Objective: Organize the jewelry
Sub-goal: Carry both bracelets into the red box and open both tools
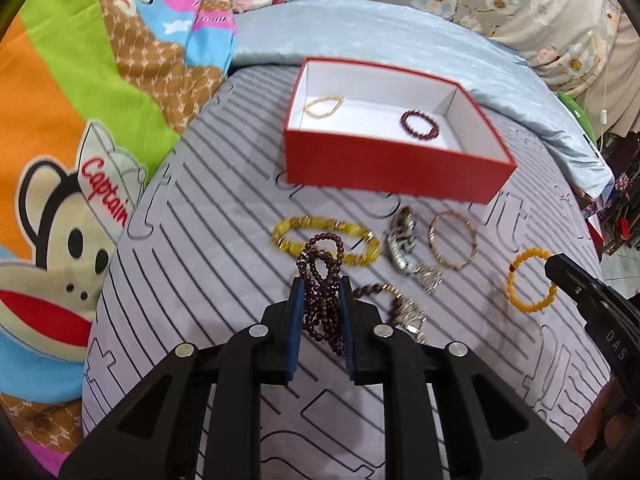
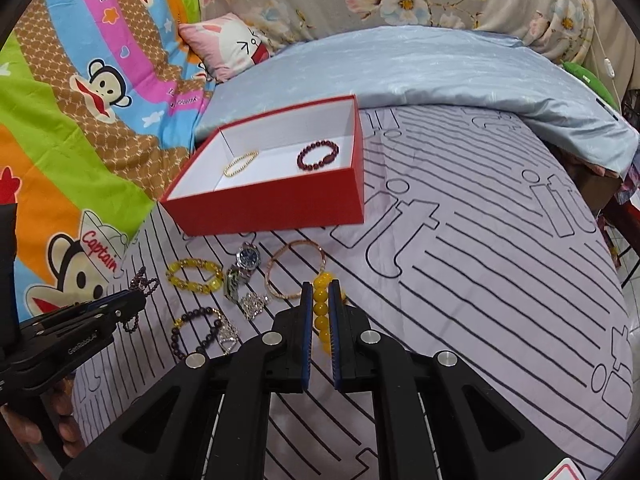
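Left gripper [image 1: 322, 286]: jaws squeezed on the purple bead string [image 1: 322, 276].
Right gripper [image 2: 320, 290]: jaws squeezed on the yellow bead bracelet [image 2: 321, 312].
Red box [image 2: 264, 208]: 2 bracelets inside, on the striped sheet [image 2: 480, 260].

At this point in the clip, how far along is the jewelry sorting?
Done: a gold bead bracelet and a dark red bead bracelet lie in the red box. In hand: the left gripper clamps a purple bead strand; the right gripper clamps an amber bead bracelet. Left on the bedsheet: yellow stone bracelet, wristwatch, thin bangle, dark bead bracelet.
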{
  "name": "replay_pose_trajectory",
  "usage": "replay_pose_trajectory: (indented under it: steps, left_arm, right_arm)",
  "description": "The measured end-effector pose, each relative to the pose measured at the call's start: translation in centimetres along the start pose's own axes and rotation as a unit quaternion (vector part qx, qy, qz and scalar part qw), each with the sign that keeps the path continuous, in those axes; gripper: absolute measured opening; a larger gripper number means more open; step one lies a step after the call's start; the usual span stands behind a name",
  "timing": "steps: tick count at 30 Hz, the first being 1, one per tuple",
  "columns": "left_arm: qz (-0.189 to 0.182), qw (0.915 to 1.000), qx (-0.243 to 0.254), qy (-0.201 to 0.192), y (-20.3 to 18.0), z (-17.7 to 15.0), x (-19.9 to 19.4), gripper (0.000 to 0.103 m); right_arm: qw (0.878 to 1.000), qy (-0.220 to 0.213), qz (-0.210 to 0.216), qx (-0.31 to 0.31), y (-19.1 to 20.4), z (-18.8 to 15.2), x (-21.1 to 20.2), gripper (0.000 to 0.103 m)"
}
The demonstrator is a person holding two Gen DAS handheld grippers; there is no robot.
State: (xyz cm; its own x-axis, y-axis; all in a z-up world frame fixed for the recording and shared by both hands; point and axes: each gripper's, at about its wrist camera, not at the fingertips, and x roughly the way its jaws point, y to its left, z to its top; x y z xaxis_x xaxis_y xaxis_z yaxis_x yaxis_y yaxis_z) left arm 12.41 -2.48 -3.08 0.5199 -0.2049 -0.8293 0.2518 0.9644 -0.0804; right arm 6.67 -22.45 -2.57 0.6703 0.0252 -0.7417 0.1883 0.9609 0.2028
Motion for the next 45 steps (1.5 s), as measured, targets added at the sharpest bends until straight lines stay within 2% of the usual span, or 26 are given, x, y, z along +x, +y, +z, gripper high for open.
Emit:
replay_pose_trajectory:
  steps: [12, 24, 33, 45]
  left_arm:
    - [-0.016, 0.9990, -0.001, -0.041, -1.1, 4.4, -1.4, 0.017]
    - [-0.017, 0.9971, 0.008, -0.074, -1.5, 11.0, 0.0, 0.017]
    - [-0.014, 0.9984, 0.008, -0.055, -1.5, 14.4, 4.4, 0.017]
    - [-0.017, 0.9995, 0.007, -0.027, -1.8, 15.4, 8.7, 0.018]
  right_arm:
    - [1.000, -0.029, 0.009, -0.002, -0.3, 3.8, -1.4, 0.007]
    - [0.998, -0.049, 0.034, -0.012, 1.7, 11.0, 0.6, 0.007]
    - [0.998, -0.026, 0.057, -0.003, 1.8, 14.5, 5.3, 0.007]
    - [0.999, 0.021, 0.046, -0.006, 2.0, 13.8, 10.7, 0.008]
